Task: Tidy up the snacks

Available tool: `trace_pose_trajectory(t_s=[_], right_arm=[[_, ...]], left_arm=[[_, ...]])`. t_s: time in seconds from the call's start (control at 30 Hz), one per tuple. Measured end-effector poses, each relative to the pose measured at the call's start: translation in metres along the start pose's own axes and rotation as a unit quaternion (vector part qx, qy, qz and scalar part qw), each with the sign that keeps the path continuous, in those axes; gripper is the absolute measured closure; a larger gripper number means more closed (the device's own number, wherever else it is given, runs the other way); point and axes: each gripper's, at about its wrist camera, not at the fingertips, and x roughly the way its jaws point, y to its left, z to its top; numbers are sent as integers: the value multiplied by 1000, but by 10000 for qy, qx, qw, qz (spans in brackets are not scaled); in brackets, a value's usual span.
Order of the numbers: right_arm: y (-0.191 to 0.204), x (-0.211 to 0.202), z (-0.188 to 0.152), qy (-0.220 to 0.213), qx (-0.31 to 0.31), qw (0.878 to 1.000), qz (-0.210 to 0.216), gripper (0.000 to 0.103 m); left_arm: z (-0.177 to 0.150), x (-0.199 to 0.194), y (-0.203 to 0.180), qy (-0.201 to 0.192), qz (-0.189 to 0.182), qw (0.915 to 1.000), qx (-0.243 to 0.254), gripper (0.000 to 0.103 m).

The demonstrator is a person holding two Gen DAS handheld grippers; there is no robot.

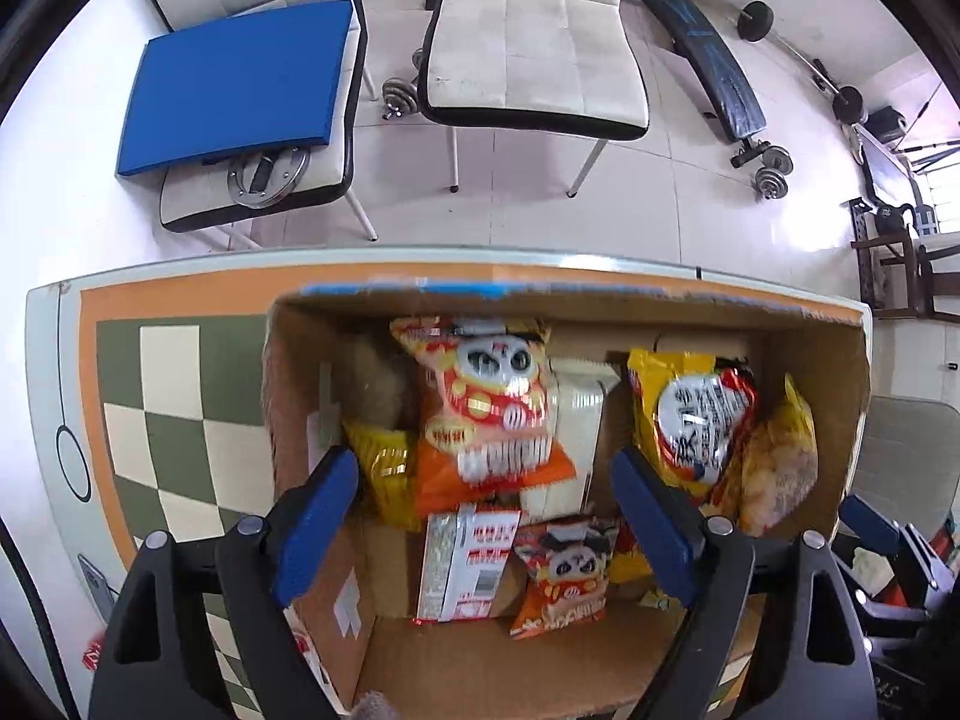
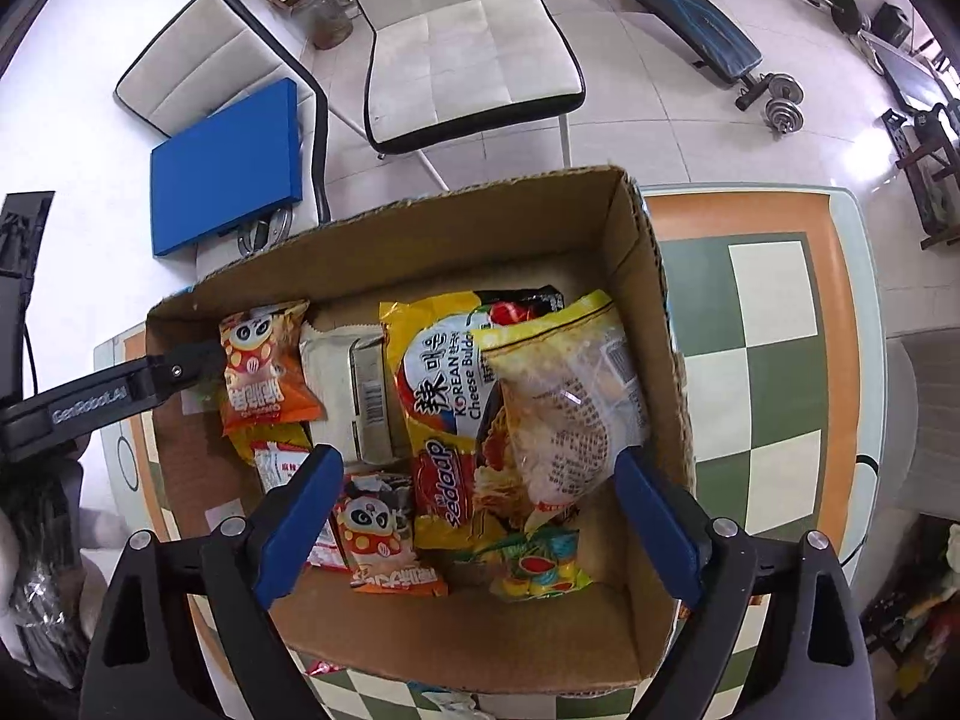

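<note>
Over the box (image 2: 420,228), both my tongs (image 1: 486,516) (image 2: 474,510) hang released; I should lift straight up, clear of the packets (image 2: 456,420).

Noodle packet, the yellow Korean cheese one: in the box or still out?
In. The noodle packet leans among other snacks inside the box, below its cardboard walls; no tongs touch it.

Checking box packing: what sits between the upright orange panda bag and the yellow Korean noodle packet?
A white-grey packet, seen in the right wrist view.
</note>
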Motion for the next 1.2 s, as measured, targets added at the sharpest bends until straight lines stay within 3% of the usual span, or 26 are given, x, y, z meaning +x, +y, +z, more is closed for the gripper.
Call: trace_pose_trajectory(t_s=[0.2, 0.43, 0.6, 0.7, 0.83, 0.97, 1.07, 1.2], right_arm=[[8, -1, -18, -9, -149, 9999, -32, 9], [19, -23, -43, -282, -211, 9993, 92, 8], [32, -53, -85, -664, -406, 9963, 367, 8], [39, -55, -122, -665, -421, 9949, 628, 8], [51, -29, -170, -328, -382, 9937, 997, 8], [70, 22, -205, 210, -284, 9926, 1165, 8], [86, 64, -220, 484, -75, 9924, 1127, 8], [110, 101, -228, 504, -43, 9957, 777, 8]], left_arm=[[-27, -17, -2, -155, -24, 9999, 51, 17], [-66, -64, -2, -879, 18, 9961, 87, 17], [-132, -96, 15, -1487, 174, 9887, 38, 17], [-175, -95, 42, -1538, 300, 9874, -209, 17], [-222, -77, 84, -1377, 637, 9870, -534, 17], [-253, -37, 132, -847, 696, 9895, -945, 17], [-269, -1, 162, -453, 770, 9890, -1175, 17], [-278, 40, 191, -84, 792, 9879, -1331, 17]])
